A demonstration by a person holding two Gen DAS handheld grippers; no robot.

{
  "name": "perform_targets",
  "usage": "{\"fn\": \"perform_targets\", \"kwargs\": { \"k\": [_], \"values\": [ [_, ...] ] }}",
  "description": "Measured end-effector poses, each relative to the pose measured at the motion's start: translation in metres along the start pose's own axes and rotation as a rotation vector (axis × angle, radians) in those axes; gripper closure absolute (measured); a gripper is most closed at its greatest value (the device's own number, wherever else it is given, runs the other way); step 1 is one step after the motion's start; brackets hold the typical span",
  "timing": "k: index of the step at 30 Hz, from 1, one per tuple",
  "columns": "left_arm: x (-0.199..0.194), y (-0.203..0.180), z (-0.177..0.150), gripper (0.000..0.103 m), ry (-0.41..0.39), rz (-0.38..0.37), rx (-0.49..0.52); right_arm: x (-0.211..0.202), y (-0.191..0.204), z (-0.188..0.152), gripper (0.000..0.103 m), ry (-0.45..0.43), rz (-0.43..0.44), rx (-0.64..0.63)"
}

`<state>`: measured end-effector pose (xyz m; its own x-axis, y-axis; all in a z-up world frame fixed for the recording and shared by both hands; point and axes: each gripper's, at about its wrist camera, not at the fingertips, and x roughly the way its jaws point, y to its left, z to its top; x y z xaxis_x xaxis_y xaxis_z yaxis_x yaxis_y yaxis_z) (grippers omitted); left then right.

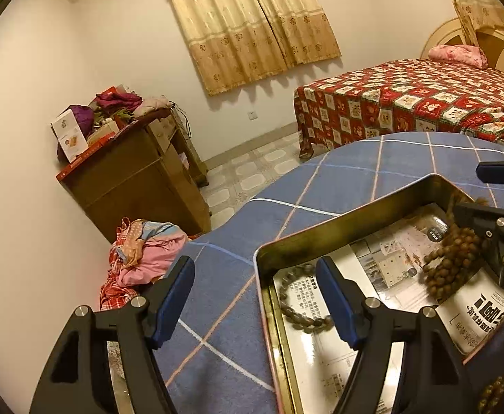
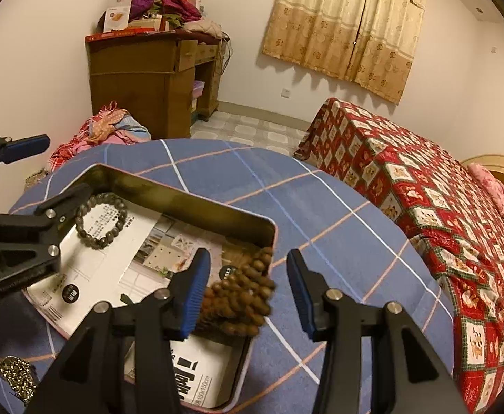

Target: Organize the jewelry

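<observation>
A shallow metal tin, lined with printed paper, sits on a blue plaid cloth. A dark bead bracelet lies flat in its left part. A bunch of brown wooden beads hangs blurred over the tin's right edge, between the fingers of my right gripper. The jaws stand wide apart; only the left pad is near the beads. My left gripper is open and empty, one finger inside the tin by the bracelet, one outside. A gold chain lies on the cloth.
The cloth covers a round table. A wooden cabinet piled with clothes stands by the wall, with a heap of clothes on the floor beside it. A bed with a red quilt is to the right.
</observation>
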<state>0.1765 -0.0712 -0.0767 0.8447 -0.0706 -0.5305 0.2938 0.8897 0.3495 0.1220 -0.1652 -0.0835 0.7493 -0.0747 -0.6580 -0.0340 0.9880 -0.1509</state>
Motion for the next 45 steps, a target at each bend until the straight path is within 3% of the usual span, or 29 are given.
{"fn": "perform_targets", "kwargs": {
  "k": [21, 31, 45],
  "values": [
    [-0.027, -0.002, -0.008, 0.03, -0.01, 0.009, -0.023, -0.029, -0.004, -0.015, 0.038, -0.04, -0.007, 0.034],
    [-0.059, 0.004, -0.045, 0.03, 0.028, -0.019, -0.072, -0.041, -0.012, -0.042, 0.035, 0.008, -0.017, 0.094],
    [-0.112, -0.002, -0.093, 0.03, 0.051, -0.066, -0.079, -0.089, -0.004, -0.097, 0.029, 0.035, -0.014, 0.145]
  ]
}}
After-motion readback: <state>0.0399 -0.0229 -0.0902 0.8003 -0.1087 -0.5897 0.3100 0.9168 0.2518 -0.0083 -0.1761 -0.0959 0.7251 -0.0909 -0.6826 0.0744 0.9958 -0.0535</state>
